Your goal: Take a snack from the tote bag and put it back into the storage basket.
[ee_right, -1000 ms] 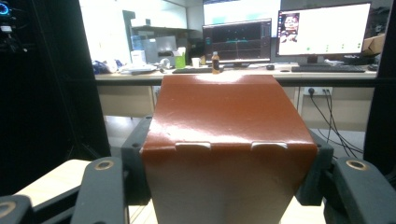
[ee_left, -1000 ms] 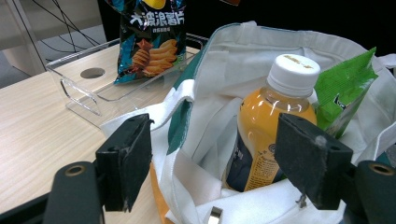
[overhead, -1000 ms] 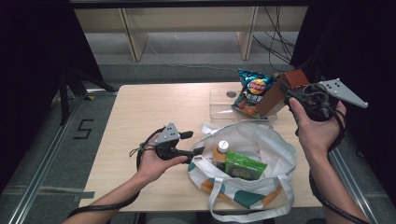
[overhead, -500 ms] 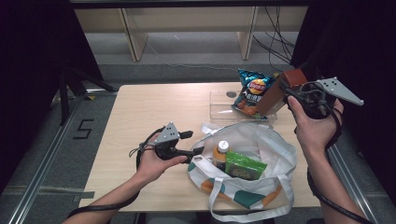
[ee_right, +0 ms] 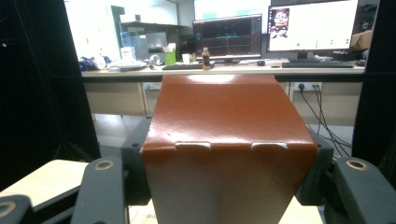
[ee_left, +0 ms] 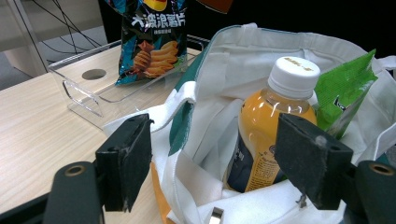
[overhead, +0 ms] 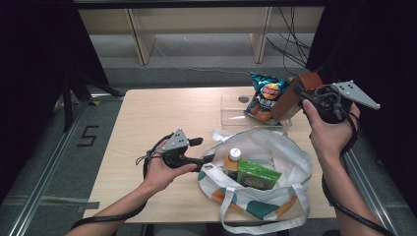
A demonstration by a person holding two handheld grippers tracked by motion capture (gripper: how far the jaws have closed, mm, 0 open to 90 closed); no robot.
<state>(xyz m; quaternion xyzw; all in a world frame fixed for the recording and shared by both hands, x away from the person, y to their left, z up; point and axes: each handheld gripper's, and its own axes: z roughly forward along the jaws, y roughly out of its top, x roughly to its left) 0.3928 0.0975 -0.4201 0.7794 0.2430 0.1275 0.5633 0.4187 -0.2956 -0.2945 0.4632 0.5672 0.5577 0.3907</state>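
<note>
Two hand-held grippers work: the right hand-held gripper (overhead: 301,93) clamps a brown box (overhead: 294,95) aloft at two o'clock; the left hand-held gripper (overhead: 209,158), jaws wide, spreads the tote bag (overhead: 290,162). Next, lower the box inside.

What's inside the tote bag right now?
In the tote bag: an orange juice bottle with a white cap, upright, and a green snack packet beside it. Anything beneath them is covered.
</note>
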